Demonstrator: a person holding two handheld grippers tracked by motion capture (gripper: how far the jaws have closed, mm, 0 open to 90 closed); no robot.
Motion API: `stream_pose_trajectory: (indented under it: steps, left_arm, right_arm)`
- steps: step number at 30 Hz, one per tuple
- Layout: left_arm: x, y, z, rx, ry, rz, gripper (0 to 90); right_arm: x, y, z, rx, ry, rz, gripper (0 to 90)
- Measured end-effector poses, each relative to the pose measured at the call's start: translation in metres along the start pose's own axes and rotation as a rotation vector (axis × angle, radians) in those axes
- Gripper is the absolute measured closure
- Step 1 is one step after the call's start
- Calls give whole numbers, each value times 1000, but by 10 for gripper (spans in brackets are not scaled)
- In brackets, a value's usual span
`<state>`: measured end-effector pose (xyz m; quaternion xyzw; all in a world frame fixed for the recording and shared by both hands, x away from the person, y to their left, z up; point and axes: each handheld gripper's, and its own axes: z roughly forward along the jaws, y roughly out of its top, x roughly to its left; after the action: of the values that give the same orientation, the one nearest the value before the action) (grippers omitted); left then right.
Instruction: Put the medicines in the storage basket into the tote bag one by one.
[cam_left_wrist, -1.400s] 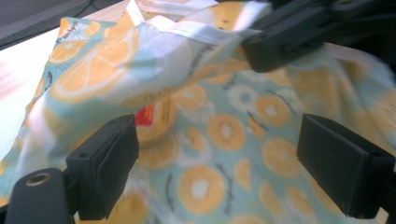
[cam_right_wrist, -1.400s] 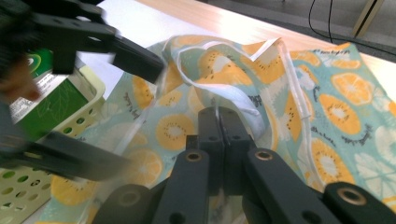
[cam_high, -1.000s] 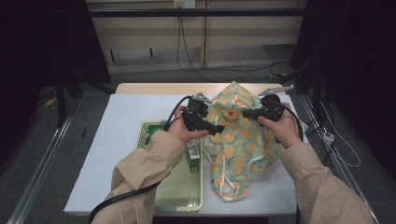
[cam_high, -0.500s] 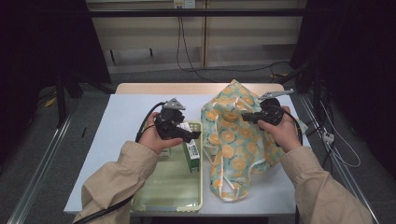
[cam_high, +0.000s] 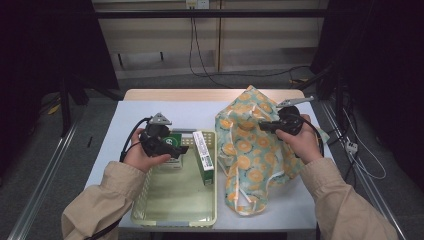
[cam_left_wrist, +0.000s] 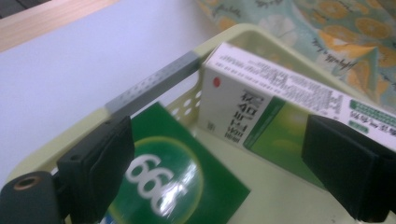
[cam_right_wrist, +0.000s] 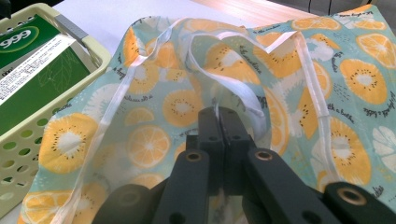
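The fruit-print bag lies on the right half of the white table, just beside the pale green basket, and my right gripper has its jaws pressed together on the bag's white strap near its far end. My left gripper hangs over the basket's far end with its jaws wide apart and gripping nothing, a flat green box below them and a white-and-green carton standing against the basket's right wall, nearest the bag.
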<state>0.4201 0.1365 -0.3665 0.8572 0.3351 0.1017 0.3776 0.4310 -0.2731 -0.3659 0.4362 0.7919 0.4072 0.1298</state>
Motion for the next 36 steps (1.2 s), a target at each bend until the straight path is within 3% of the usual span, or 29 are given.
stream_pose_trajectory:
  steps: [5,7,8,13,23,25,28,30,34,36]
  left_arm:
    - [8,-8,-1,18,25,-46,82]
    - [9,-11,0,19,71,-61,81]
    - [11,-12,0,22,59,-64,79]
    - [13,-16,3,36,74,-85,74]
    - [12,-16,9,49,116,-96,56]
    - [11,-15,9,62,126,-79,53]
    - [10,-14,9,56,138,-101,59]
    - [11,-15,6,64,148,-85,69]
    - [11,-19,10,53,119,-150,48]
    - [12,-19,10,57,124,-158,34]
  right_arm:
    - [2,-1,0,-2,1,-5,896]
    - [2,-1,0,-2,1,-5,896]
    - [2,-1,-1,-2,0,-5,895]
    - [1,-1,-1,-3,-1,1,895]
    - [1,-2,3,0,10,0,896]
    - [1,-2,3,-1,9,1,896]
    - [0,-2,2,-1,9,1,896]
    - [1,-3,2,-3,8,0,895]
    - [1,-4,2,-10,11,-3,895]
    - [1,-3,2,-10,11,-5,895]
